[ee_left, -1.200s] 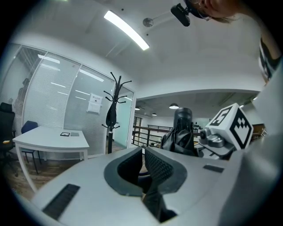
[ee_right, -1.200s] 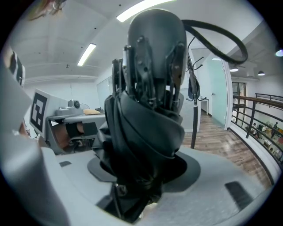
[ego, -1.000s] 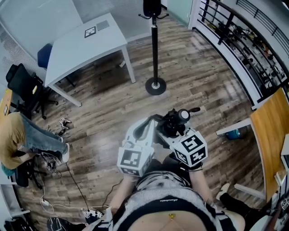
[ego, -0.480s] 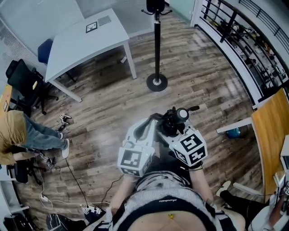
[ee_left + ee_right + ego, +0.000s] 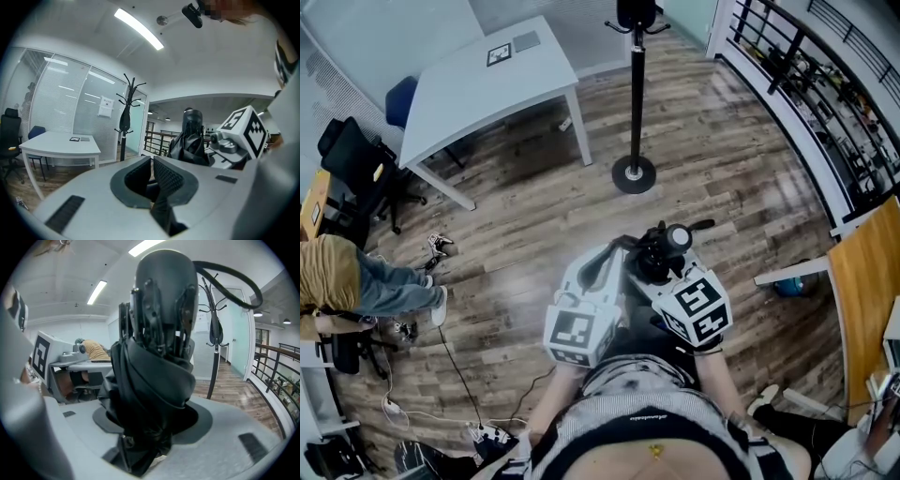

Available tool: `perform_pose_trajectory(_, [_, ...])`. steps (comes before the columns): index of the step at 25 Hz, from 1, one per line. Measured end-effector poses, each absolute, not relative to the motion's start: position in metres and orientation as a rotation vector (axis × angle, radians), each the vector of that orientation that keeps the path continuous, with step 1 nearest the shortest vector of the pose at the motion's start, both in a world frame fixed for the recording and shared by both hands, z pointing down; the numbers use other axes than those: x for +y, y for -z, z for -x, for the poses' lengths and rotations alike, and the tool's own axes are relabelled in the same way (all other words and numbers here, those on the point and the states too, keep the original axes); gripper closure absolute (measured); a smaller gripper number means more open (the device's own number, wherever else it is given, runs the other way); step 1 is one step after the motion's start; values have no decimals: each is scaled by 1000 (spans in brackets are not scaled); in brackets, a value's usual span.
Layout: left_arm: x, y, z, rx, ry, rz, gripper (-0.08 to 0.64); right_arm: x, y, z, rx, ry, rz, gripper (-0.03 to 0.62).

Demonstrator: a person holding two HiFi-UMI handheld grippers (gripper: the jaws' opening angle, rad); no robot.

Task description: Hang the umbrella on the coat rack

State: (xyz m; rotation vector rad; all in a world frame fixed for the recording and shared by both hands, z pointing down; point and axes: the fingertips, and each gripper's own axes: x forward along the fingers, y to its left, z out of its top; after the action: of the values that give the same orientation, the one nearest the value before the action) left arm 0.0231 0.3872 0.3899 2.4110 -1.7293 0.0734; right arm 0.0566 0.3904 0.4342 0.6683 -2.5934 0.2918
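A folded black umbrella (image 5: 661,253) stands nearly upright in my right gripper (image 5: 654,274), whose jaws are shut on its bundled fabric. Its cap and a black strap loop (image 5: 234,277) fill the right gripper view above the umbrella fabric (image 5: 154,380). My left gripper (image 5: 611,251) sits just left of the umbrella, jaws close together with nothing seen between them (image 5: 152,176). The umbrella (image 5: 191,138) shows beyond it in the left gripper view. The black coat rack (image 5: 636,94) stands ahead on the wood floor, apart from both grippers, with a dark item hanging on it (image 5: 124,119).
A white table (image 5: 487,89) stands left of the rack. A seated person (image 5: 356,281), office chairs and floor cables (image 5: 459,375) are at the far left. A black railing (image 5: 806,84) curves along the right, and a wooden desk (image 5: 872,281) is at the right edge.
In the head view the rack, table and floor have drifted slightly right and down. Both grippers and the umbrella keep the same pose.
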Motion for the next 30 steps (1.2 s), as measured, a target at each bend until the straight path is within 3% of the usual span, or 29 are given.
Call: perform_pose_trajectory(30, [191,-359,10,-1816,-83,-2374,541,190,-418,-20,-2607,-286,-584,344])
